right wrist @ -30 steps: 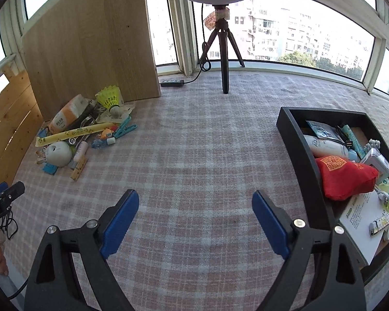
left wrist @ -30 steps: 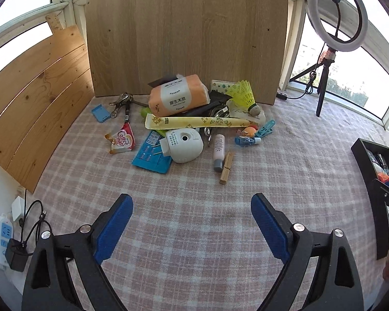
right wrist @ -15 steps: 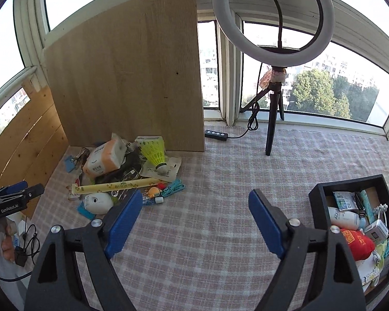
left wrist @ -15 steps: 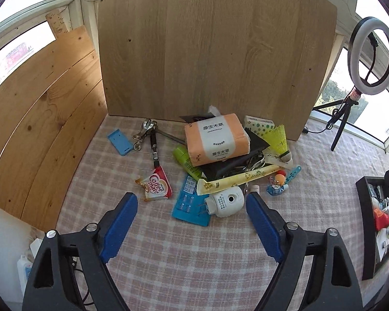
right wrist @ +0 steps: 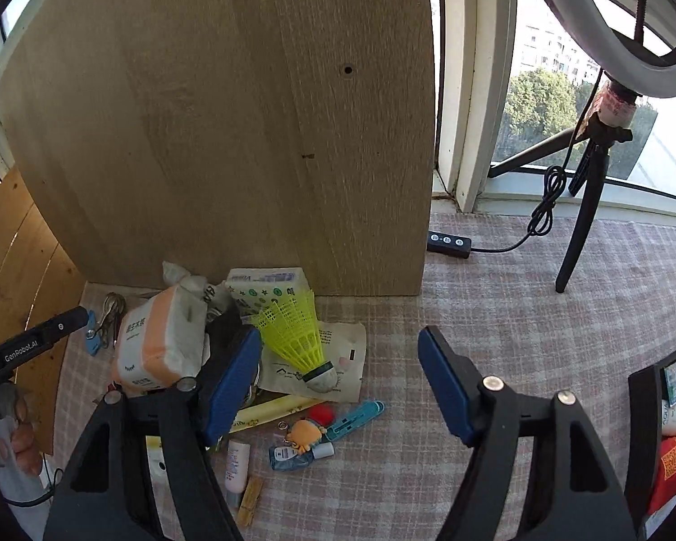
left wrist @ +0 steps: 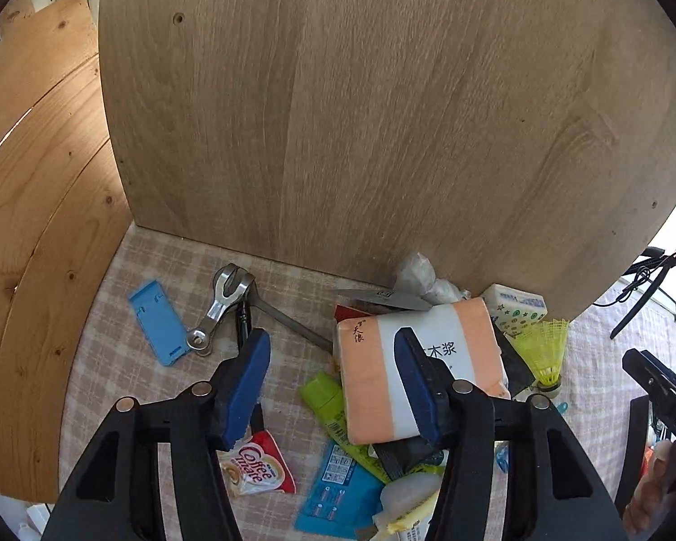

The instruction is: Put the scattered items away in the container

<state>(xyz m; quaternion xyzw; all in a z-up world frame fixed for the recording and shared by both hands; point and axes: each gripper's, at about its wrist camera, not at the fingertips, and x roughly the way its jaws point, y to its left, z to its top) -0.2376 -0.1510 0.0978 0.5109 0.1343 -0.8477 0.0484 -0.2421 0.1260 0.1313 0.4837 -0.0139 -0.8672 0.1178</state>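
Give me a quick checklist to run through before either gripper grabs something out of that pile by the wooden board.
1. Left gripper empty: ok, jaws closing on nothing.
2. Left gripper's target, maybe the orange and white tissue pack, between its blue pads: not ok, one pad overlaps the pack, the other stands over bare cloth.
3. Right gripper empty: ok, jaws closing with only cloth between.
4. Yellow plastic shuttlecock free to lift: ok, it lies on top of paper.
5. Black container has room: cannot tell, only its edge shows.
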